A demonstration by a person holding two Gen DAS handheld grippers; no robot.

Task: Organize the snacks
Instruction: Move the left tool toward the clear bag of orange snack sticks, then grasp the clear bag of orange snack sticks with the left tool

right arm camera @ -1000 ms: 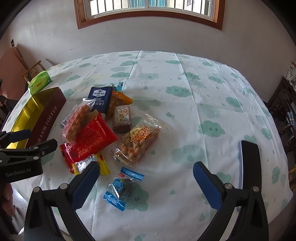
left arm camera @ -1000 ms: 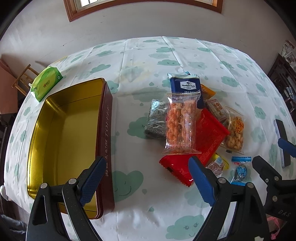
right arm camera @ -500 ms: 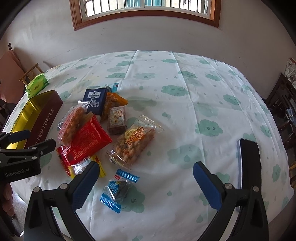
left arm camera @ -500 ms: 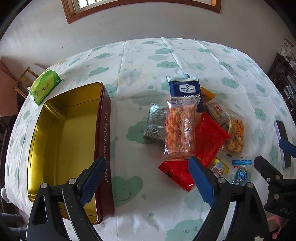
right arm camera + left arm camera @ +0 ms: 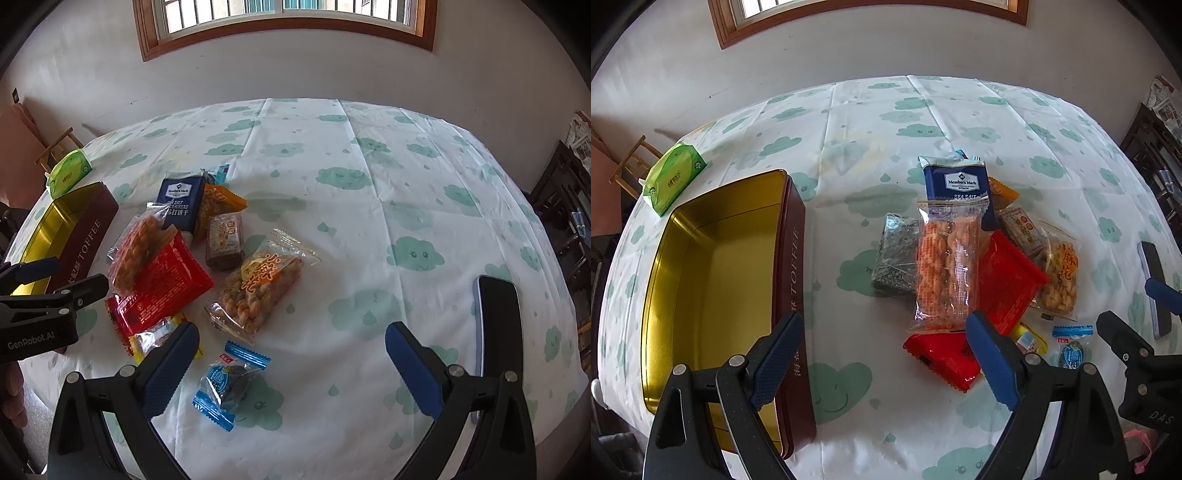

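Nearby, open toffee tin (image 5: 713, 273) gold inside, nothing in it, snack packets (image 5: 951, 266) piled alongside

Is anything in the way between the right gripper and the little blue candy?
Nothing visible is. The right gripper is open and empty, and the blue candy lies alone on the tablecloth just ahead, apart from the snack pile.

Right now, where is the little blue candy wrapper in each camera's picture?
Left wrist view: blue candy wrapper lower right, between the two grippers.
Right wrist view: wrapper low centre-left, just ahead of the near fingers.
Shared landmark: the red packet lies beside it.
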